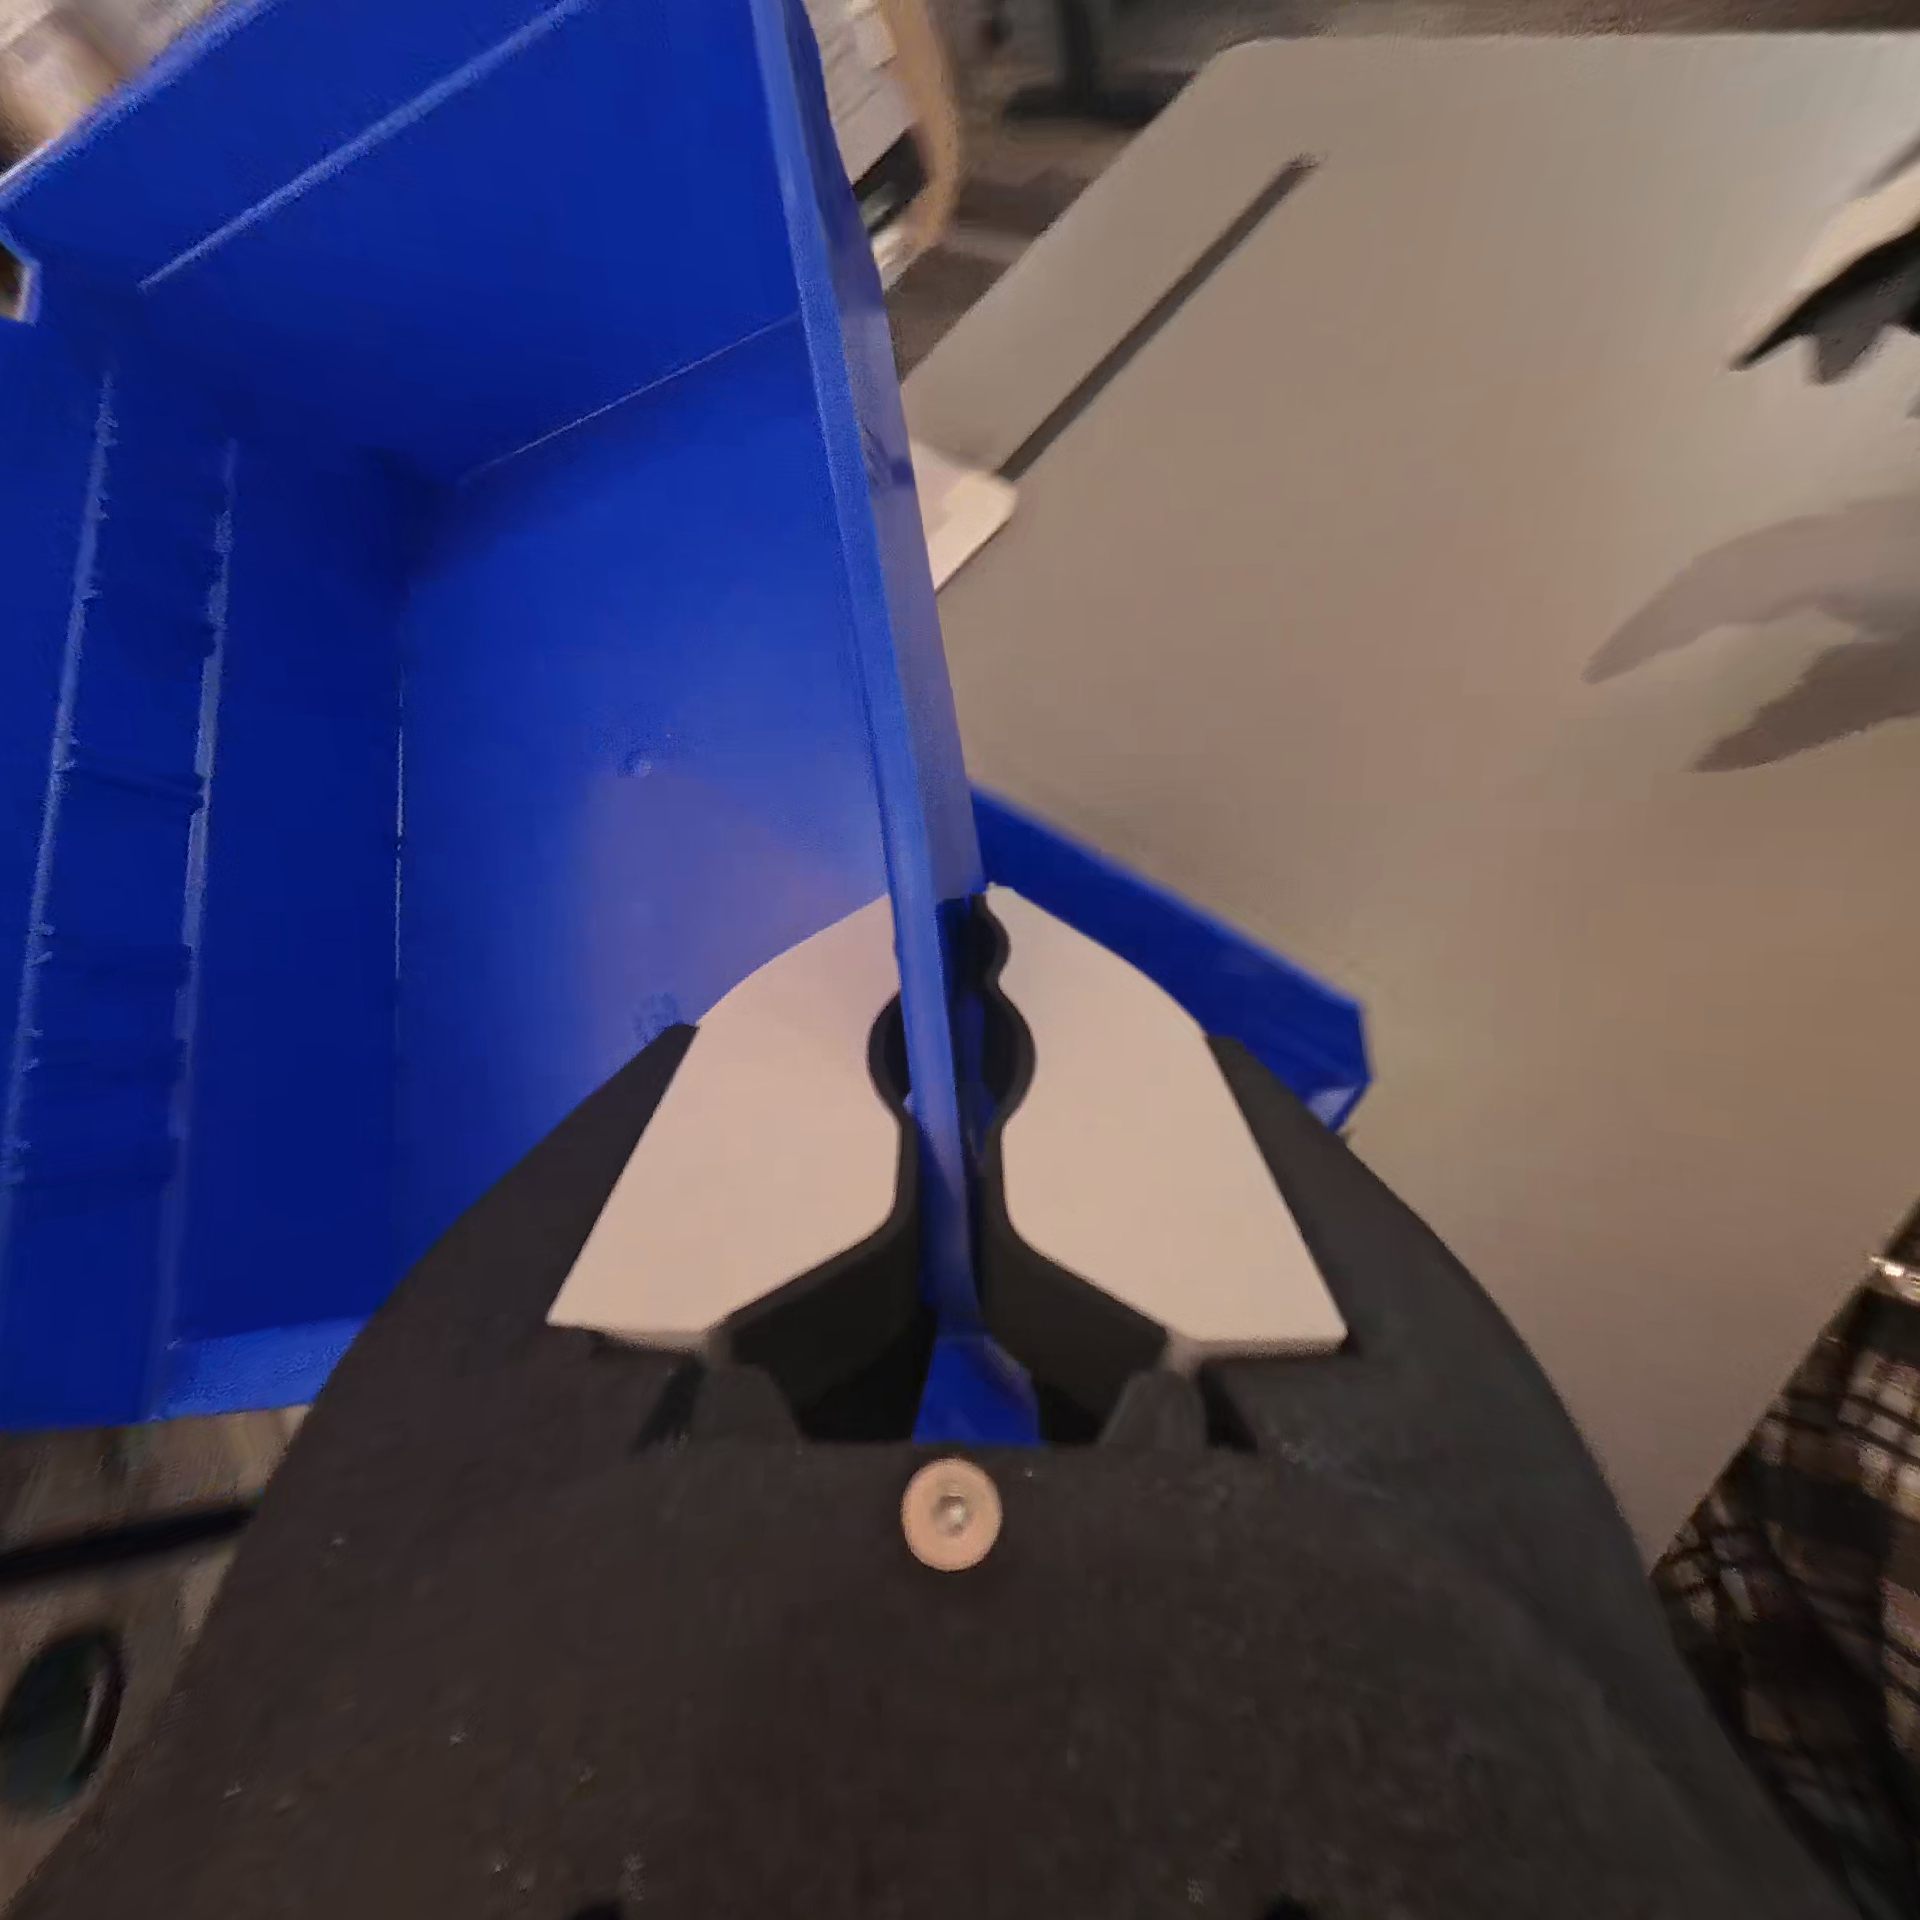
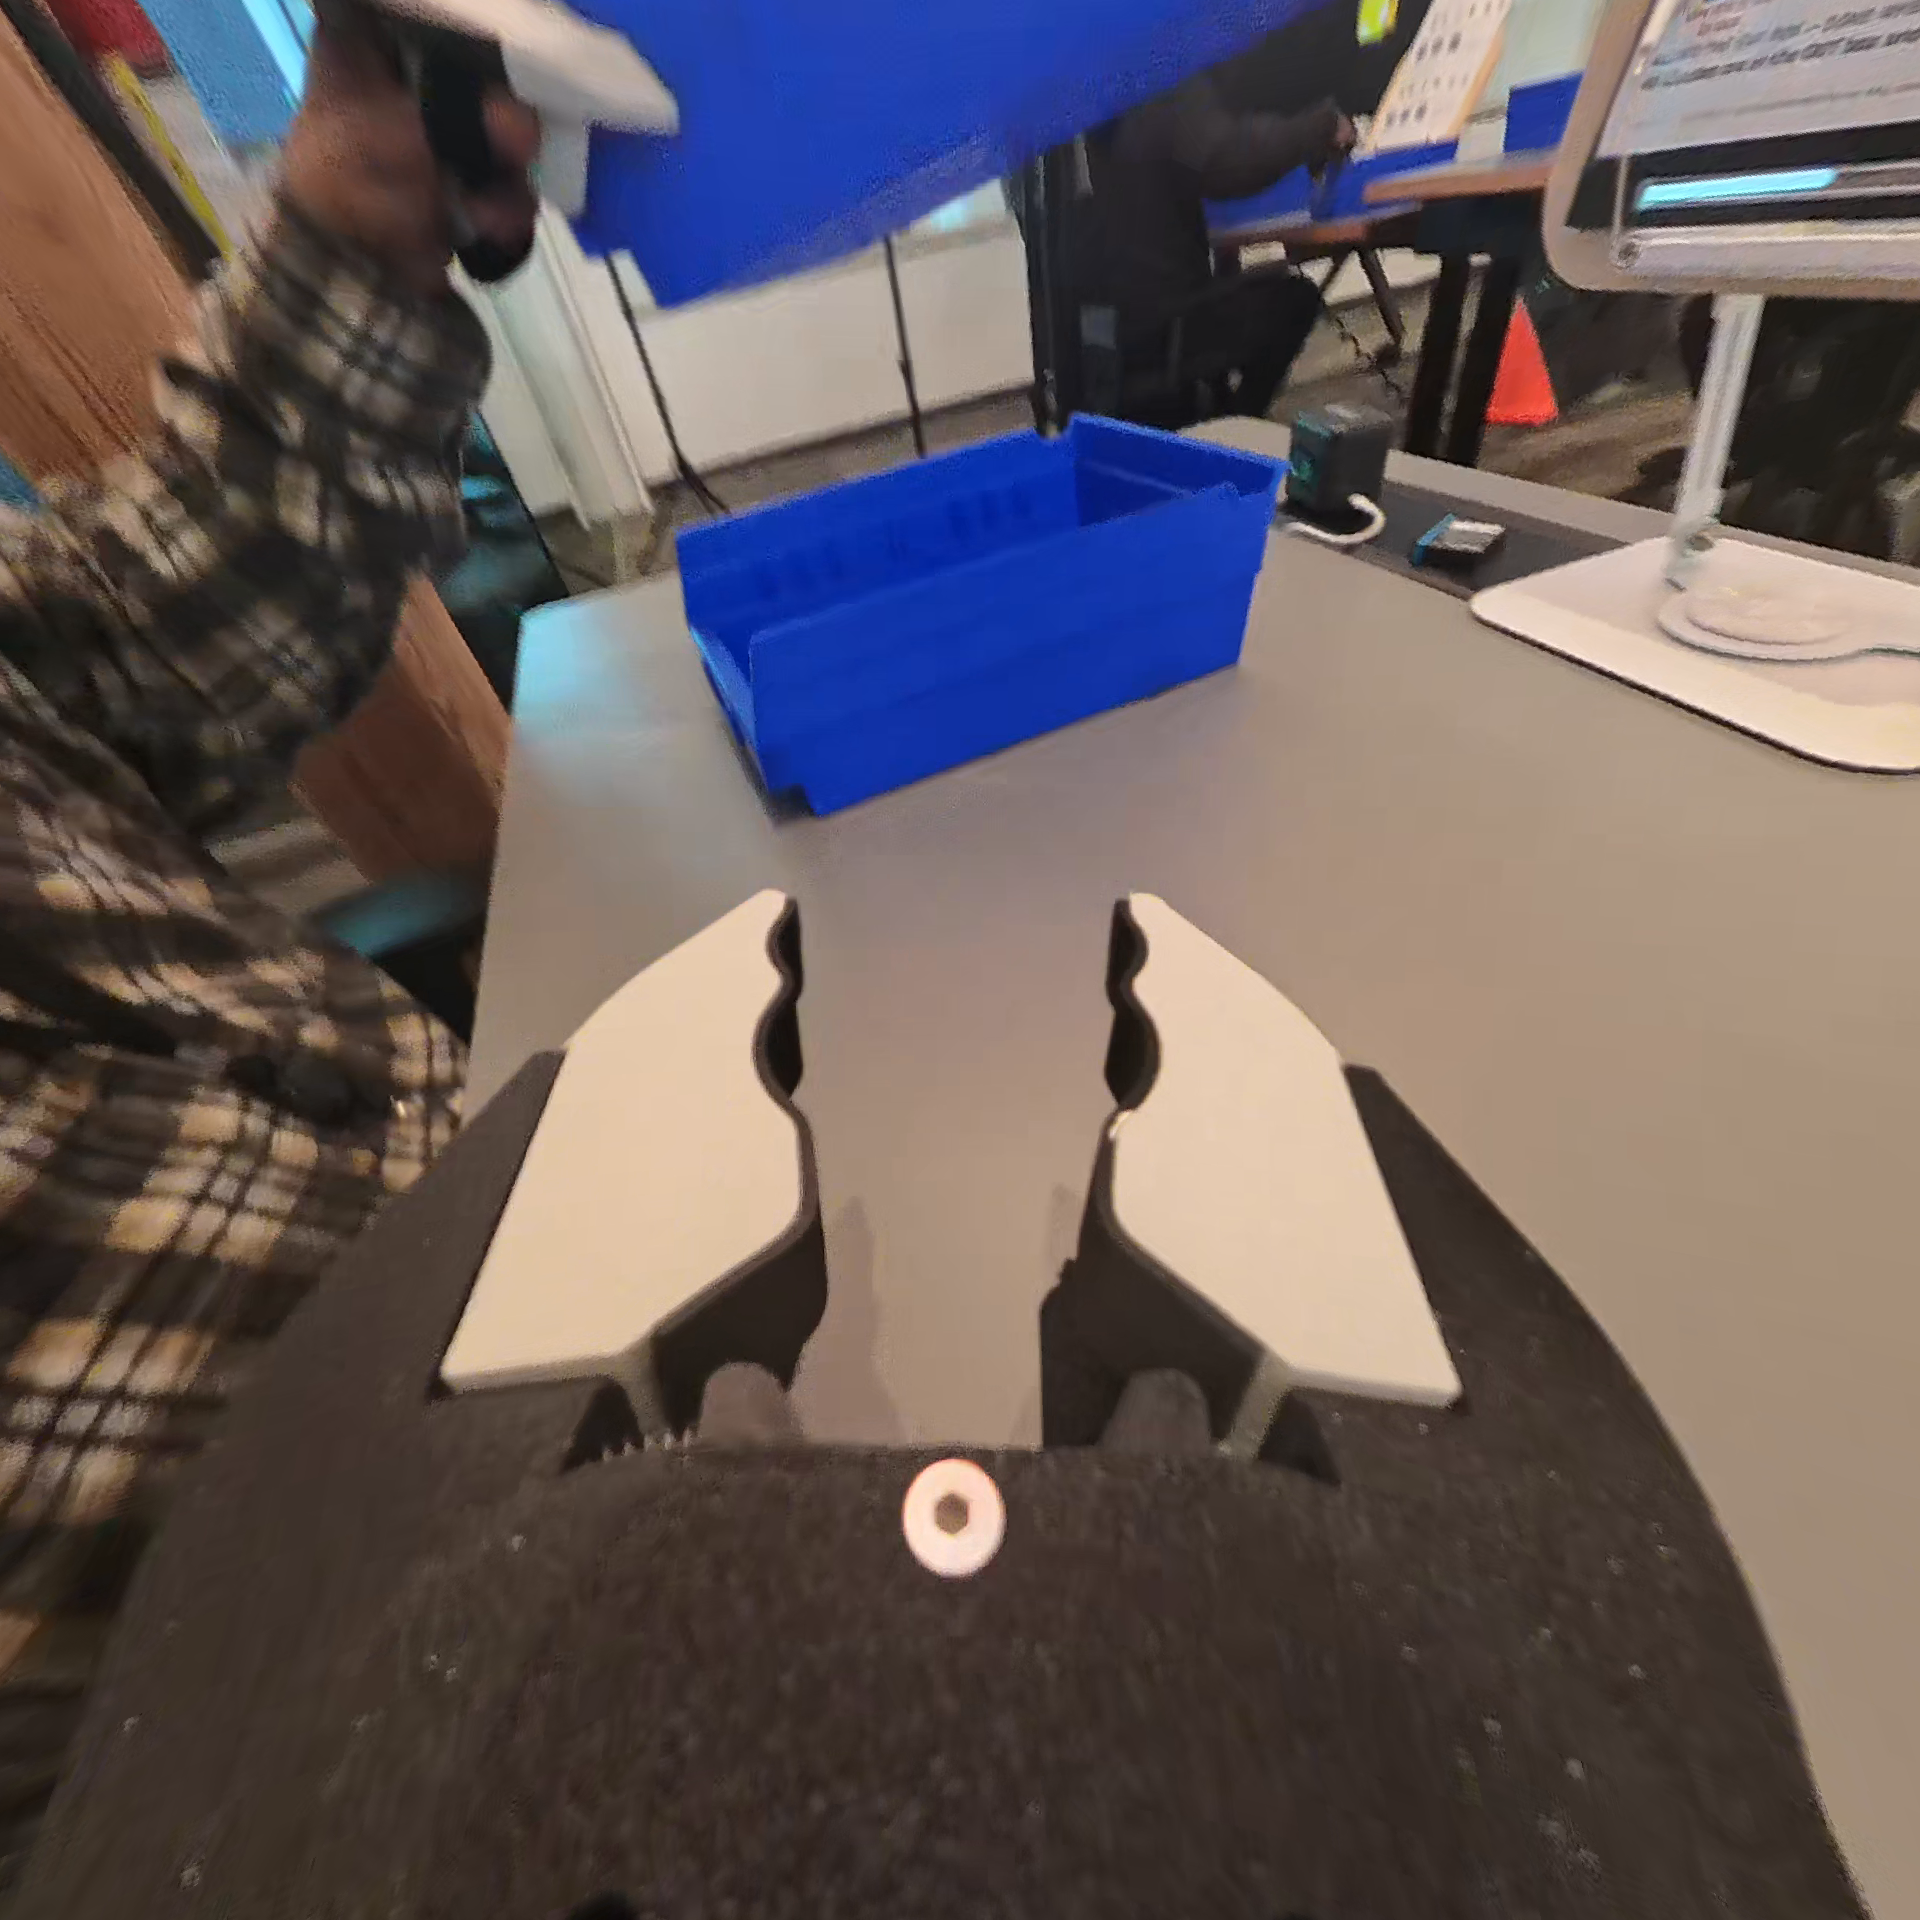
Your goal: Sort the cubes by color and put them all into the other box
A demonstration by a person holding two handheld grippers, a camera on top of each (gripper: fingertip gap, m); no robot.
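Blue box (image 1: 416,623), cropped and blurred, pinched aloft by left tool (image 1: 951,997); right tool (image 2: 951,997) spread, holding nothing.

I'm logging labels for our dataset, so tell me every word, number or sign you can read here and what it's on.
Nothing here can be quoted.
Sheet on the white stand: printed lines, too blurred to read.
Board in the background: rows of small marks, too small to read.
Held blue box: no writing visible.
Blue box on the table: no writing visible.
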